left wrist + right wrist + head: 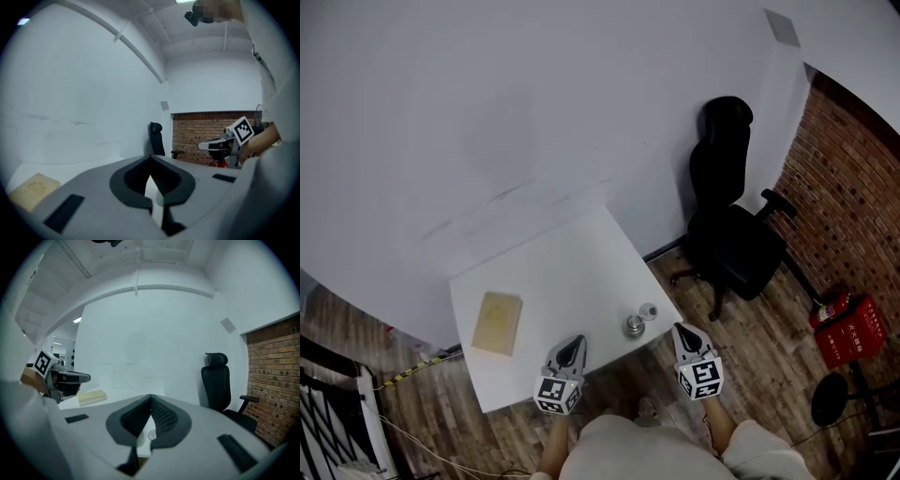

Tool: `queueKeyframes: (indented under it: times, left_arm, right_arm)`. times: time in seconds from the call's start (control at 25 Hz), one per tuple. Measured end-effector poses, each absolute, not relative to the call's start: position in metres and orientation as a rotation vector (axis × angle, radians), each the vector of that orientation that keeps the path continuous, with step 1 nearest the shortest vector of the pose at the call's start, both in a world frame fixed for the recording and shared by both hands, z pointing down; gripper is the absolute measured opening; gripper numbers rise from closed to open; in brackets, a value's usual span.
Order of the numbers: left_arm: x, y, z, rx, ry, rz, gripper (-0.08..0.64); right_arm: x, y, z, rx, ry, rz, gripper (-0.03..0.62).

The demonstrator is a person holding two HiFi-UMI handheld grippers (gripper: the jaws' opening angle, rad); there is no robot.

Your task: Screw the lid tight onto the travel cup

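Note:
A small metal travel cup (pixel 635 325) stands open near the right front edge of the white table (pixel 553 272), with its round lid (pixel 648 310) lying beside it, just behind and to the right. The left gripper (pixel 572 346) hovers over the table's front edge, left of the cup, shut and empty. Off the table's right front corner is the right gripper (pixel 682 332), also shut with nothing in it. In the right gripper view the cup (pixel 141 438) and lid (pixel 153 434) show low behind the closed jaws. The left gripper view shows closed jaws and neither cup nor lid.
A flat tan block (pixel 497 323) lies on the table's left part. A black office chair (pixel 731 225) stands to the right by a brick wall (pixel 853 197). A red crate (pixel 851 330) sits on the wooden floor. White walls close off the far side.

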State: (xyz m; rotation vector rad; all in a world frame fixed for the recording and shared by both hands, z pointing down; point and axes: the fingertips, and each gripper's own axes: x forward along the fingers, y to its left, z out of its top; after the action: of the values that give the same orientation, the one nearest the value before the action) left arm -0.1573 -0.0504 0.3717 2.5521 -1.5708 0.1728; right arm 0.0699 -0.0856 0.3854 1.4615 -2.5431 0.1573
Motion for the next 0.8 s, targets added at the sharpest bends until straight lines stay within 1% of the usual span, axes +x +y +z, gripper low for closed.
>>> queueKeyframes:
  times: [0.32, 0.8]
  left_arm:
    - [-0.166, -0.055, 0.347, 2.558, -1.635, 0.169, 0.006]
    - [-0.17, -0.053, 0.349, 2.533, -1.648, 0.177, 0.008]
  right_arm:
    - [0.068, -0.092, 0.354, 1.471, -2.579, 0.069, -0.001]
    - [0.072, -0.087, 0.355, 1.491, -2.562, 0.077, -0.002]
